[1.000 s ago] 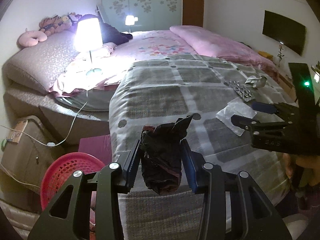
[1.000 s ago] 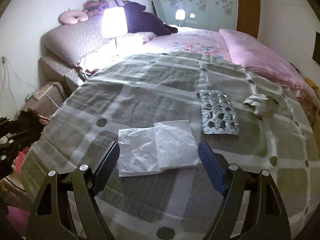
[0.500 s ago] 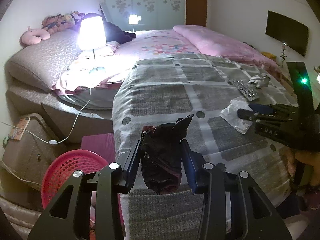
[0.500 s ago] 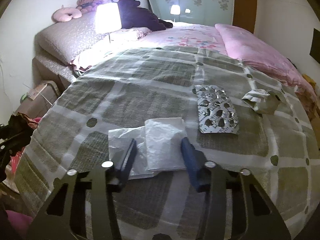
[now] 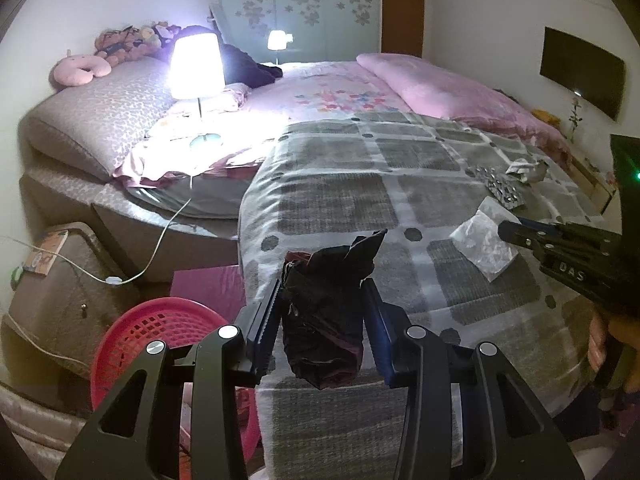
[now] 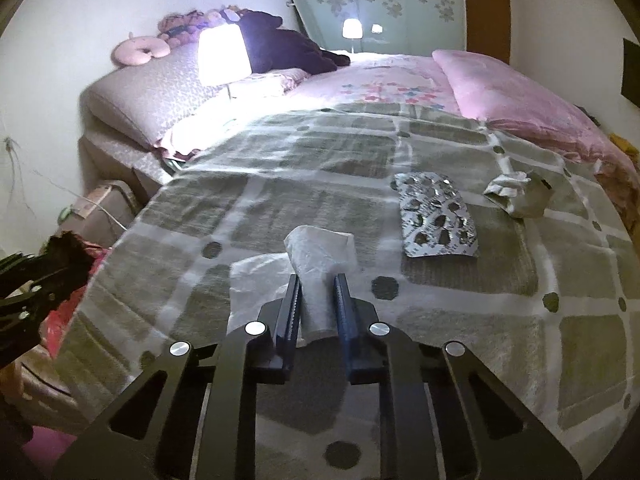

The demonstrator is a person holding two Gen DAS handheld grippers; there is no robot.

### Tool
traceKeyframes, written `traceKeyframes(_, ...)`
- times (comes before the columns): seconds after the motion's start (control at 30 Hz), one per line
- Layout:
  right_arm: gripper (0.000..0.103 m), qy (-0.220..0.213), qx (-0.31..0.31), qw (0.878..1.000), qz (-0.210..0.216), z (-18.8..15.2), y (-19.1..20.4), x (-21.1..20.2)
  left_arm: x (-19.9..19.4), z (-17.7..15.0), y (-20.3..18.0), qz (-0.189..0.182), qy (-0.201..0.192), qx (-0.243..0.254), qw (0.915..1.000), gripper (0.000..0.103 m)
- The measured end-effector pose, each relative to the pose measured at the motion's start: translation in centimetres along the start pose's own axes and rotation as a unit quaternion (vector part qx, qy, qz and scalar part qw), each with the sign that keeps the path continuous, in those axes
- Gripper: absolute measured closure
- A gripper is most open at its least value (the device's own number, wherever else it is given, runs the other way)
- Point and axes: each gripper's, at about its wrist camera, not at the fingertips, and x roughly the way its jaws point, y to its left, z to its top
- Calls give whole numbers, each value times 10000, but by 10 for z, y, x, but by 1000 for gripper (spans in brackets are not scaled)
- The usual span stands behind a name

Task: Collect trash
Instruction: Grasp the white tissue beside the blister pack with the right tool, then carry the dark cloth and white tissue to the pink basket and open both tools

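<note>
your left gripper [image 5: 322, 320] clamps a crumpled dark wrapper [image 5: 326, 320] at lower centre; your right gripper [image 6: 316, 306] pinches the white tissue [image 6: 320, 252] mid-frame. nothing binned yet: silver blister pack [image 6: 438, 216] and crumpled paper wad [image 6: 518, 194], upper right, remain; red mesh basket [image 5: 156, 332] waits lower left.

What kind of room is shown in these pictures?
Most likely a home bedroom: a large bed under a grey checked blanket with a pink pillow, a lit lamp beside it, and a floral sliding wardrobe behind.

Two close tongs-mounted views, shared bed [image 5: 340, 200]
</note>
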Motion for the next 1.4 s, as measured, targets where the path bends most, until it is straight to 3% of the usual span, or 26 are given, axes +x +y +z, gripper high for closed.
traceKeyframes(0.37, 86, -223, -219, 9983, 486, 12, 39, -19, -25, -3, 20, 348, -192, -164, 9991, 65)
traceKeyframes(0.73, 86, -137, -457, 9944, 945, 15, 78, -20, -45, -16, 49, 791, -204, -381, 9959, 65)
traceKeyframes(1.4, 86, 17, -1167, 9815, 1516, 22, 166, -18, -60, -49, 118, 1492, -155, -1066, 9829, 65)
